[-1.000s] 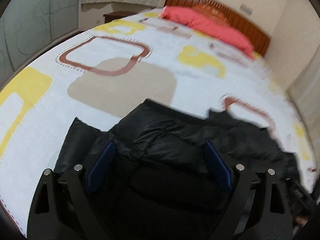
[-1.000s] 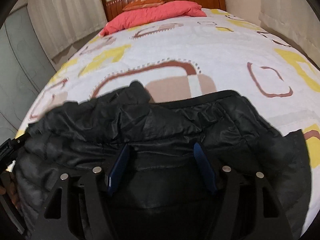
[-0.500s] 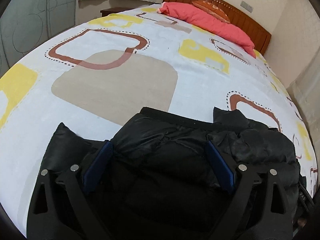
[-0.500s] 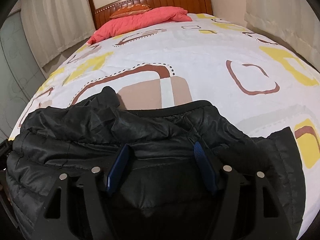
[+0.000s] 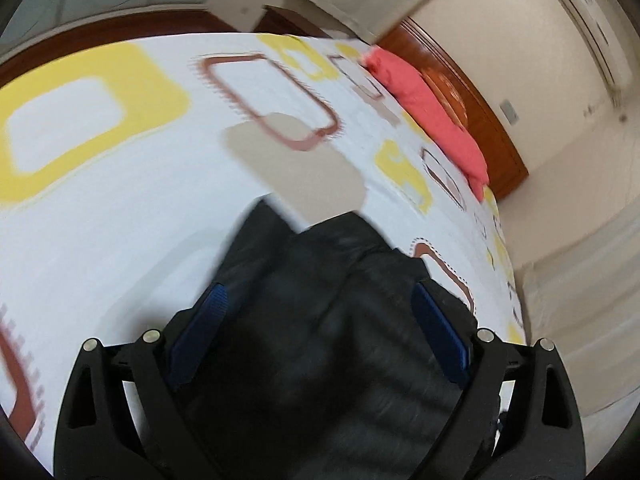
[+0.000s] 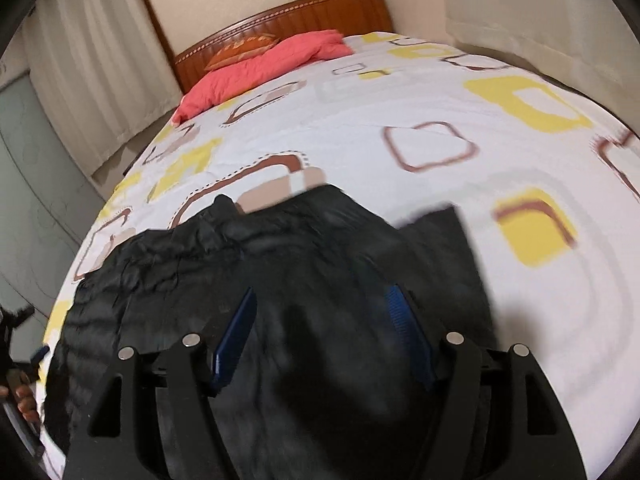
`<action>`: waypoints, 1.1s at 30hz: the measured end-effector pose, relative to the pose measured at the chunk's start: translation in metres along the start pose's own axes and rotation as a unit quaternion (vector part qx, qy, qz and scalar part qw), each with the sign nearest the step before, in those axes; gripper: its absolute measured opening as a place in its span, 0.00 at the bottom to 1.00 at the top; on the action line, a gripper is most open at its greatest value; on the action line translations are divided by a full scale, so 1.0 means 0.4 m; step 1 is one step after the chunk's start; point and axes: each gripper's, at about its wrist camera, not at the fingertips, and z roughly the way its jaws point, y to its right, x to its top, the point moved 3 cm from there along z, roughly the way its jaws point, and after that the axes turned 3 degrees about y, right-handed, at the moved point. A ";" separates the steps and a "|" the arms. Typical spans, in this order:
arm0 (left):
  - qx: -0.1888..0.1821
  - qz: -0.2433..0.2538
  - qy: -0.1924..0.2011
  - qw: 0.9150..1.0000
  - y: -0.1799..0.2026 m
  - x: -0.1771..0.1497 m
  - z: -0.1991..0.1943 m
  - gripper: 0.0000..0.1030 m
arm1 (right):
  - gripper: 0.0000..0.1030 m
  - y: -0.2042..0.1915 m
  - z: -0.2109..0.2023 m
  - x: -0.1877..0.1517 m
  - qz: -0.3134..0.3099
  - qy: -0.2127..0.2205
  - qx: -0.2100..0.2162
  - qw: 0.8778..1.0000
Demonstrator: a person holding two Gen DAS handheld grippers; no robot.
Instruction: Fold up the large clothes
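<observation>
Left wrist view showed my left claw (image 5: 316, 324) with its jaws spread wide over the jacket (image 5: 320, 320), black fabric between the pads; I could not tell whether they pinched it. Right wrist view showed my right claw (image 6: 324, 336) likewise spread, fabric filling the gap, grip unclear. I judged both claws sat at the near edge to carry it forward into a fold. The jacket lay on the bed (image 6: 360, 120), black, quilted, puffy, crumpled, with one flap (image 6: 436, 232) flat to the right.
</observation>
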 end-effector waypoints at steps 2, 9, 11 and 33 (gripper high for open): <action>0.001 -0.036 0.008 0.999 -0.068 -0.034 -0.052 0.90 | 0.66 0.037 -0.046 -0.024 0.016 0.004 -0.006 1.000; 0.022 -0.122 -0.007 0.992 -0.237 -0.189 -0.160 0.90 | 0.66 0.174 -0.177 -0.148 0.092 0.004 -0.023 0.995; 0.015 -0.131 -0.017 0.991 -0.252 -0.221 -0.171 0.90 | 0.66 0.196 -0.191 -0.187 0.110 -0.003 -0.027 0.994; -0.046 -0.126 -0.008 0.991 -0.208 -0.289 -0.150 0.27 | 0.22 0.192 -0.150 -0.290 0.257 0.003 0.089 0.962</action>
